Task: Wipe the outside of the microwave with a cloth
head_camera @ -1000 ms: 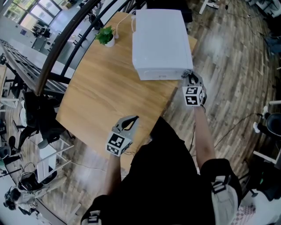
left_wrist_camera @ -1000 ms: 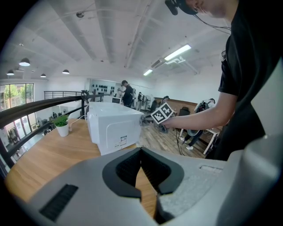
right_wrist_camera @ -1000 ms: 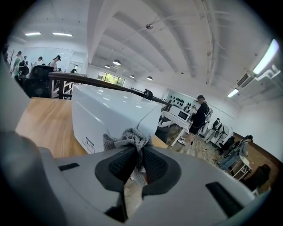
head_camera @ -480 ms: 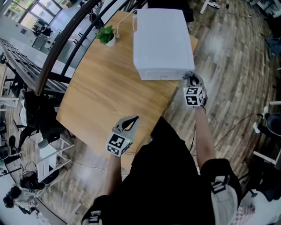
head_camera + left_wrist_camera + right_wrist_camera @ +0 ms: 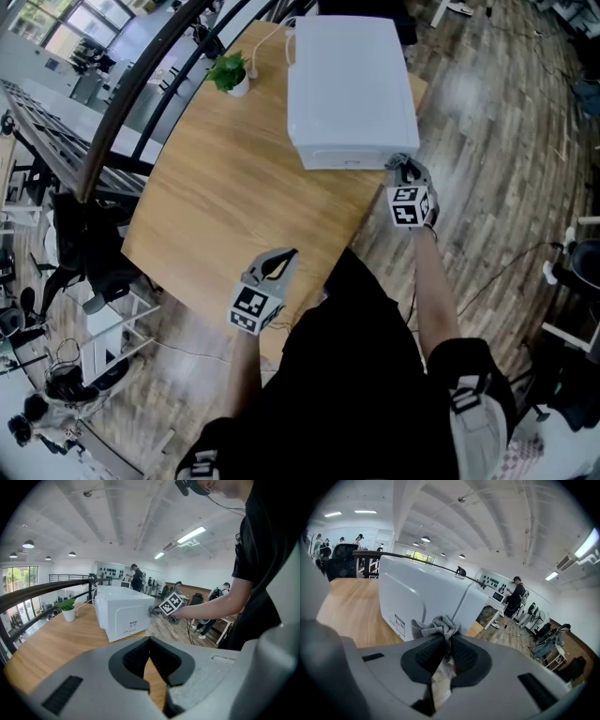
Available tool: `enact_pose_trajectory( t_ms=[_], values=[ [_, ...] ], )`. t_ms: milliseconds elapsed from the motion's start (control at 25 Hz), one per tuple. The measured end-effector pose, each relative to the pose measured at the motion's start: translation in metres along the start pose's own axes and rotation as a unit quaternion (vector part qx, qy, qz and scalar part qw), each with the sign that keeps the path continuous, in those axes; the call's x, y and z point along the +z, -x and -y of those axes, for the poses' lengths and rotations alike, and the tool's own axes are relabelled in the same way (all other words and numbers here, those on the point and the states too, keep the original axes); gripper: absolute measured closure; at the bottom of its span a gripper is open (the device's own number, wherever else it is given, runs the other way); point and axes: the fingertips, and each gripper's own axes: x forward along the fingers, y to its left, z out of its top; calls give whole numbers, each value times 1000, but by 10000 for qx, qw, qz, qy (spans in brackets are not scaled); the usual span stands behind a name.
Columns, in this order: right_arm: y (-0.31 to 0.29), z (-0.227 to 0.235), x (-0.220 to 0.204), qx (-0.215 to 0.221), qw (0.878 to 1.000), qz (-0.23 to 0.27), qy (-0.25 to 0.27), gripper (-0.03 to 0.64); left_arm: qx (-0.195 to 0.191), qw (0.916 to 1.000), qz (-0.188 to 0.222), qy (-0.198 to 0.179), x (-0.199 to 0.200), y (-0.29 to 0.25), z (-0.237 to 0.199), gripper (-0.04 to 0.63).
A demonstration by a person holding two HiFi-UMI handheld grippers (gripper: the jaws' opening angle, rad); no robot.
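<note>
- Two grippers are in play; the nearer one, the left gripper (image 5: 283, 254), hovers over the near edge of the wooden table (image 5: 216, 202). Its jaws are drawn together with nothing between them, and it is well apart from the microwave.
- Farther off and to the right, the right gripper (image 5: 401, 165) has its jaws clamped on a bunched grey cloth (image 5: 436, 626), which sticks out past the tips.
- The cloth sits at the near right corner of the white microwave (image 5: 352, 75), just in front of its near face. No view shows for certain whether it touches.
- The microwave stands on the far right part of the table.
- Farthest, left of the microwave, a small potted plant (image 5: 227, 74) stands near the table's far edge.
</note>
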Motion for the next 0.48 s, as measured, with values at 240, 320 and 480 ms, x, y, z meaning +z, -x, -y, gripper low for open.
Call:
enact_pose_trajectory(
  t_ms=[240,320,480],
  values=[
    [-2,-9,4,73,10000,7,8,581,42,10000,-22,37,-1,4,-2,595],
    [-2,-13,5,102,9999,13,20,581,52,10000,-16,39,-1,5,-2,595],
    [-3,-24,10,196,9998,43,12,581,69,9999,-34,91,-4,8,-3,595]
  ],
)
